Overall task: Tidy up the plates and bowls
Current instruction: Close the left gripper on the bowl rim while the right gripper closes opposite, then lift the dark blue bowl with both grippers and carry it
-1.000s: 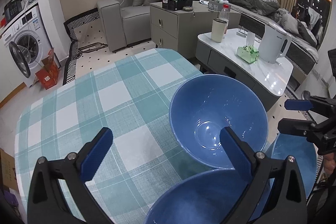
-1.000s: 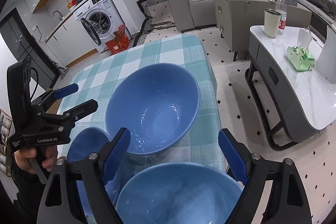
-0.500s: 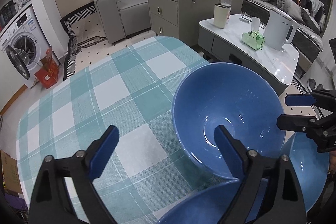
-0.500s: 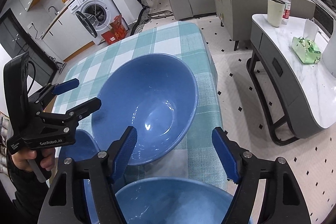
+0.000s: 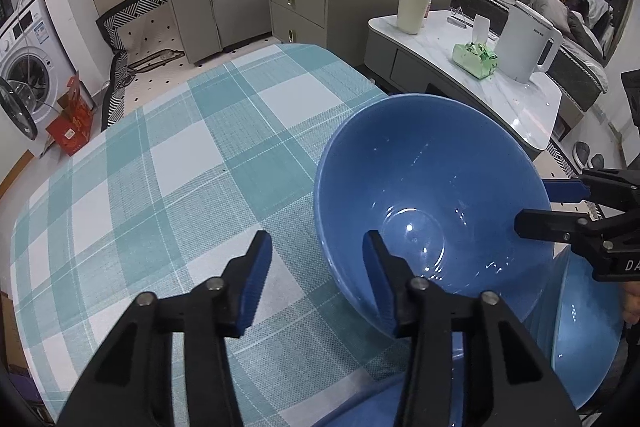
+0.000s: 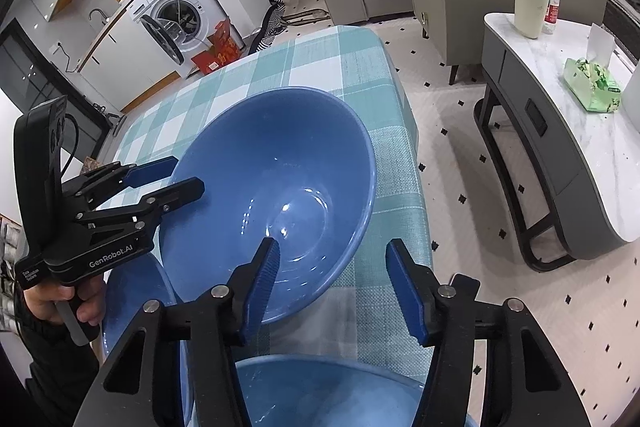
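Open bench (image 5: 168, 163) surface, covered by a checked cloth, is seen left of and beyond the large blue bowl (image 5: 432, 211); passage there is unobstructed. The bowl's near left rim is straddled by the left tool (image 5: 316, 267), its jaws closing with the rim between them. The opposite rim is straddled by the right tool (image 6: 332, 279), jaws likewise closing. Near-side room is blocked by a second blue bowl (image 6: 328, 391) and a third (image 6: 136, 303), both crowded against the large one. The bench edge drops to floor (image 6: 460, 163) on the right; a marble side table (image 6: 560, 131) stands beyond that gap.
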{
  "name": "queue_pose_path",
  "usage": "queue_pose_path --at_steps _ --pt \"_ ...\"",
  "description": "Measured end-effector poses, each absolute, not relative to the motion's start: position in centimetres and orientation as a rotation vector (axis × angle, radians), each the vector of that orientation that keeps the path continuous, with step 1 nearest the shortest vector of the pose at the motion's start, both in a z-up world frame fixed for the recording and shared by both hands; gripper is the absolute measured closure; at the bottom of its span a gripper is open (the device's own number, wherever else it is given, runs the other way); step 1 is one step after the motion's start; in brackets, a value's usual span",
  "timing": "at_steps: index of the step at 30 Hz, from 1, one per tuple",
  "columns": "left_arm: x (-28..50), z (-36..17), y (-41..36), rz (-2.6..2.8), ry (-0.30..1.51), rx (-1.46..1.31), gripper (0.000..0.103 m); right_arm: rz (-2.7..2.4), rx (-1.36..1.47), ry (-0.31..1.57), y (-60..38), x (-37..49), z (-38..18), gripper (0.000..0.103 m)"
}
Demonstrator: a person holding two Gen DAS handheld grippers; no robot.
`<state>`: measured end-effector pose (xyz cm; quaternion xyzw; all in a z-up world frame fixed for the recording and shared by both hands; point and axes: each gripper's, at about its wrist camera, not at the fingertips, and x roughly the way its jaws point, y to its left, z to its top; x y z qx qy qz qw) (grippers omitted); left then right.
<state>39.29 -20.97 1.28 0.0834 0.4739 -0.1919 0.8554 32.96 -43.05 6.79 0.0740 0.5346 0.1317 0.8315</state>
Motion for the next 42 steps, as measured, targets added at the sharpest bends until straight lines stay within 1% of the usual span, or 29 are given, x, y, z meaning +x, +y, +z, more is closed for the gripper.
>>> queue_pose_path --at_steps 2,7,10,14,15,18,19,28,42 --pt "39.4 1.1 -21.0 -0.410 1.003 0.174 0.066 0.280 0.153 1.140 -42.9 33.0 6.6 0.052" --pt "39.4 0.8 -21.2 -0.433 1.011 0.168 0.075 0.278 0.151 1.147 -42.8 33.1 6.4 0.058" --pt "39.4 0.9 -21.4 -0.439 1.011 0.176 0.081 0.279 0.146 1.151 -42.8 33.1 6.2 0.060" --pt "39.3 0.8 -21.8 -0.450 1.014 0.183 0.087 0.281 0.142 1.150 -42.7 33.0 6.0 0.065" --pt "39.3 0.8 -21.8 -0.450 1.014 0.183 0.087 0.282 0.142 1.149 -42.7 32.9 6.0 0.066" --pt "39.3 0.8 -21.9 -0.450 1.012 0.183 0.088 0.287 0.136 1.142 -42.6 32.8 6.1 0.072" --pt "39.3 0.9 -21.8 -0.451 1.012 0.181 0.088 0.289 0.133 1.138 -42.5 32.8 6.2 0.076" --pt "39.2 1.2 -21.8 -0.448 0.999 0.179 0.089 0.266 0.115 1.127 -42.4 32.8 6.3 0.081" --pt "38.8 3.1 -21.5 -0.445 0.946 0.156 0.090 0.255 0.121 1.068 -42.8 32.2 7.9 0.082"
